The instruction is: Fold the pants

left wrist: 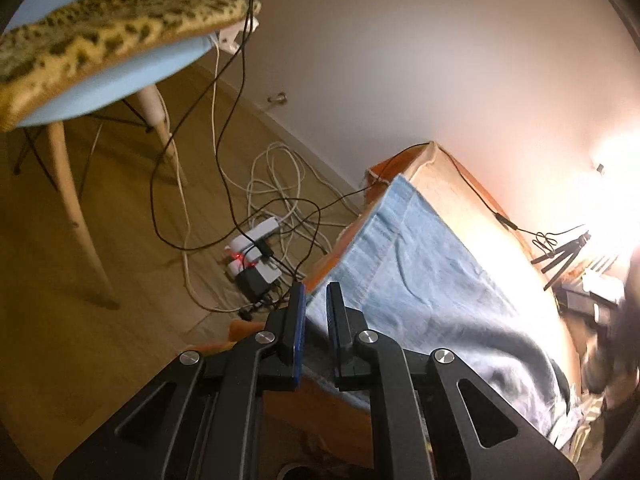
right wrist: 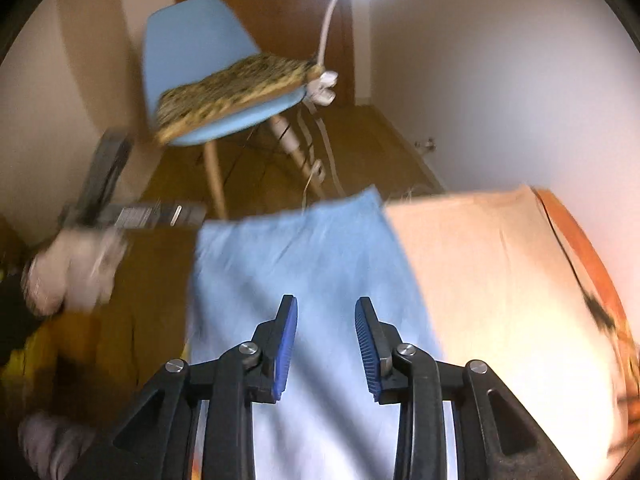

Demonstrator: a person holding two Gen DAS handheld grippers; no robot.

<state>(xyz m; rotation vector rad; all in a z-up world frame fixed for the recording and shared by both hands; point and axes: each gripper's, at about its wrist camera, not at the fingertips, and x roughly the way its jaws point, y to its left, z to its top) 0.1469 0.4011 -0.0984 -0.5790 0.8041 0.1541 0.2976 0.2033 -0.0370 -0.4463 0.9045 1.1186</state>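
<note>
Light blue denim pants (left wrist: pixel 420 280) lie flat along a table covered with a cream cloth (left wrist: pixel 460 184), one end reaching the table's far edge. My left gripper (left wrist: pixel 317 300) sits at the pants' near side edge, its jaws nearly together with the denim edge between the pads. In the right wrist view the pants (right wrist: pixel 304 256) stretch away from me over the cream cloth (right wrist: pixel 500 280). My right gripper (right wrist: pixel 326 308) hovers above them, open, with nothing between its blue pads. The picture there is blurred.
A blue chair (right wrist: pixel 192 52) with a leopard-print cushion (left wrist: pixel 100 40) stands on the wooden floor beyond the table. Tangled cables and a power strip (left wrist: pixel 256 256) lie on the floor. A small tripod (left wrist: pixel 560 252) rests at the table's right. A gloved hand (right wrist: pixel 76 272) shows at left.
</note>
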